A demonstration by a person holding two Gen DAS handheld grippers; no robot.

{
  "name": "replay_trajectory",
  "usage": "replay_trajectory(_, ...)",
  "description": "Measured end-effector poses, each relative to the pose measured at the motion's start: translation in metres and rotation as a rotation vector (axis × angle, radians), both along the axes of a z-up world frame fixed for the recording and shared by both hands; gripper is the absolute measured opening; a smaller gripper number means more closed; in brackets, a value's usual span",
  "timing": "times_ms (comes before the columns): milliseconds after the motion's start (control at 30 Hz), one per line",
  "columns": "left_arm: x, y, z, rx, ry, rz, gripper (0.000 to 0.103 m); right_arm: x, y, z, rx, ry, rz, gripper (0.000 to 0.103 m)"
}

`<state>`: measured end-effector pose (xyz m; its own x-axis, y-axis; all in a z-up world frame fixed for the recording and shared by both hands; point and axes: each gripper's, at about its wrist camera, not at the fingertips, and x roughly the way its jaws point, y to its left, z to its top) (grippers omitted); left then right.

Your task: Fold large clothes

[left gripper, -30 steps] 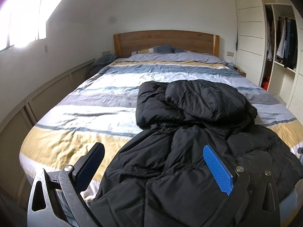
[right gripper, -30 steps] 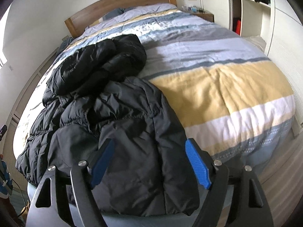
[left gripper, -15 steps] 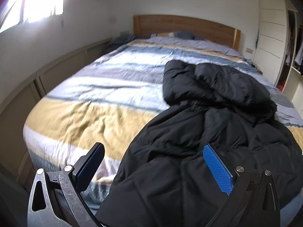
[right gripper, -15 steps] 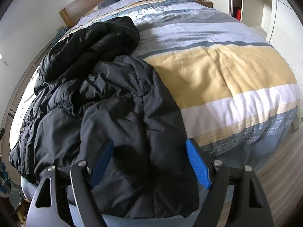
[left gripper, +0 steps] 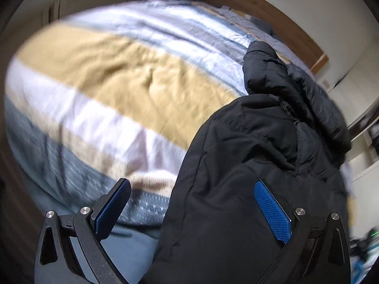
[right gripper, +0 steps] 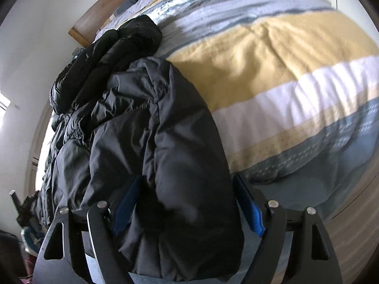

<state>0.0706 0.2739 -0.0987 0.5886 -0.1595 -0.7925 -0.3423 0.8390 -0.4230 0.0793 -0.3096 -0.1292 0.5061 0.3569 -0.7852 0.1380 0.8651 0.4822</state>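
Two grippers were held low at the foot of the bed point(left gripper: 99, 99), where a black puffer jacket point(left gripper: 248, 165) lay crumpled, its hem draped over the bed's foot edge and its bulk bunched toward the headboard point(left gripper: 265, 16). The left gripper point(left gripper: 191, 209) was spread wide, with the jacket's left edge between its blue pads and nothing pinched. The right gripper point(right gripper: 187, 209) was likewise spread, the hanging hem point(right gripper: 180, 224) set between its pads; contact could not be confirmed, since motion blur softened that view. The step in hand was judged to be the first grasp of the hem, before any fold was made. Both grippers would next need to be closed on the hem corners so the jacket could be lifted and spread flat on the bed.
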Motion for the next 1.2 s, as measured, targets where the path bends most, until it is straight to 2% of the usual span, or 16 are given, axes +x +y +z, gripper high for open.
replay_trajectory(100, -0.007, 0.01, -0.016, -0.202, -0.013, -0.014, 0.102, 0.0, -0.002, -0.012, 0.099, 0.012, 0.015, 0.078)
replay_trajectory(167, -0.01, 0.011, -0.024, -0.31, -0.022, -0.026, 0.102, 0.0, -0.001, -0.018, 0.171, 0.021, 0.035, 0.079)
replay_trajectory(233, -0.012, 0.008, -0.029, -0.401, -0.036, -0.05, 0.102, 0.0, 0.0, -0.021, 0.232, 0.019, 0.06, 0.079)
replay_trajectory(333, -0.014, -0.001, -0.03, -0.474, -0.046, -0.079, 0.102, -0.002, 0.003, -0.021, 0.323, -0.004, 0.089, 0.079)
replay_trajectory(400, -0.013, -0.008, -0.027, -0.492, -0.052, -0.104, 0.102, -0.002, 0.006, -0.021, 0.369, -0.019, 0.106, 0.079)
replay_trajectory(500, -0.012, -0.019, -0.021, -0.489, -0.06, -0.136, 0.098, -0.005, 0.012, -0.018, 0.385, -0.038, 0.136, 0.078)
replay_trajectory(633, -0.009, -0.028, -0.016, -0.482, -0.052, -0.156, 0.076, -0.008, 0.015, -0.019, 0.39, -0.053, 0.159, 0.075)
replay_trajectory(700, -0.01, -0.032, -0.015, -0.477, -0.042, -0.158, 0.072, -0.01, 0.012, -0.022, 0.419, -0.067, 0.149, 0.068)
replay_trajectory(767, -0.008, -0.037, -0.013, -0.479, -0.037, -0.165, 0.066, -0.012, 0.011, -0.025, 0.45, -0.075, 0.146, 0.054)
replay_trajectory(900, -0.002, -0.053, -0.005, -0.444, -0.005, -0.198, 0.059, -0.011, 0.015, -0.026, 0.449, -0.071, 0.175, 0.04)
replay_trajectory(967, 0.002, -0.06, -0.001, -0.426, 0.009, -0.209, 0.039, -0.008, 0.019, -0.022, 0.45, -0.085, 0.184, 0.03)
replay_trajectory(1067, 0.008, -0.066, 0.012, -0.426, 0.012, -0.217, 0.021, -0.004, 0.027, -0.004, 0.452, -0.132, 0.212, 0.022)
replay_trajectory(1200, 0.021, -0.074, 0.058, -0.413, -0.045, -0.26, 0.015, 0.008, 0.032, 0.038, 0.446, -0.233, 0.25, 0.019)
